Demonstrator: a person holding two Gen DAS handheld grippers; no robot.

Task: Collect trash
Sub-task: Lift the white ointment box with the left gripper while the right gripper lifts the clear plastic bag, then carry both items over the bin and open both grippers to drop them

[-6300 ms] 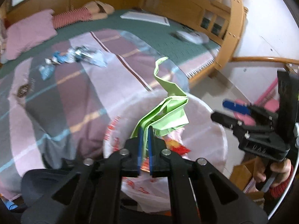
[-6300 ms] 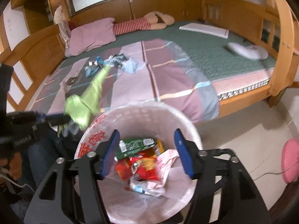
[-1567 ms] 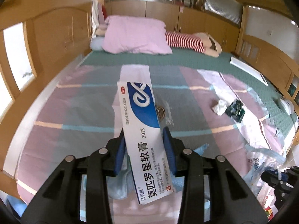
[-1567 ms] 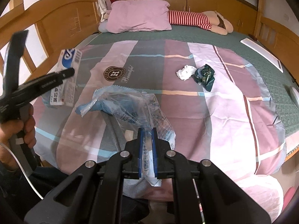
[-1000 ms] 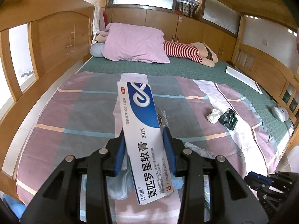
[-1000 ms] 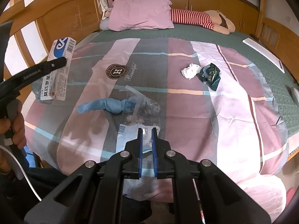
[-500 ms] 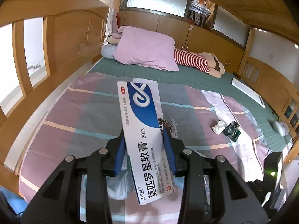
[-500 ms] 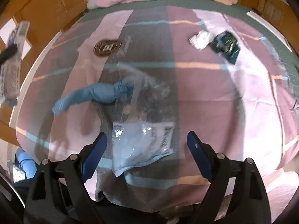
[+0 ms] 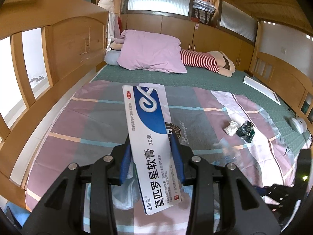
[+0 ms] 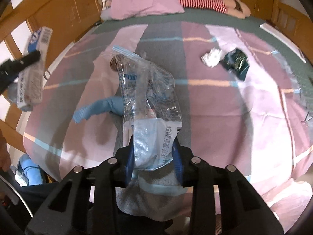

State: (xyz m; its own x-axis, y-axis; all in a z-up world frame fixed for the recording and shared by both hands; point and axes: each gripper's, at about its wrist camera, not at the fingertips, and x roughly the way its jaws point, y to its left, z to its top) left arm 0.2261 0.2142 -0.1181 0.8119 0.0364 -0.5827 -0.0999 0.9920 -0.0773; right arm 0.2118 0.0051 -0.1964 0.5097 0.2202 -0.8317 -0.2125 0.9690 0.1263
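My left gripper [image 9: 151, 156] is shut on a white and blue ointment box [image 9: 150, 137], held upright above the quilt; the box also shows at the left of the right wrist view [image 10: 33, 74]. My right gripper [image 10: 153, 156] points down at the bed, its jaws closing on the near end of a clear plastic bag [image 10: 148, 98]. The pads touch both sides of the bag, and its far end stands up crumpled. A twisted blue wrapper [image 10: 97, 107] lies beside the bag. A crumpled white tissue [image 10: 212, 56] and a dark green wrapper [image 10: 236, 62] lie farther right.
The striped quilt [image 9: 97, 127] covers the near half of the bed. A pink pillow [image 9: 150, 56] and a striped doll [image 9: 199, 60] lie at the head. Wooden bed rails [image 9: 68, 45] stand at the left. A white flat board [image 9: 260, 90] rests at the right.
The right gripper went from shut to wide open, dropped toward the bed, and now closes round the bag's near end. The bag, flat before, stands up crumpled. The left gripper still holds the box.
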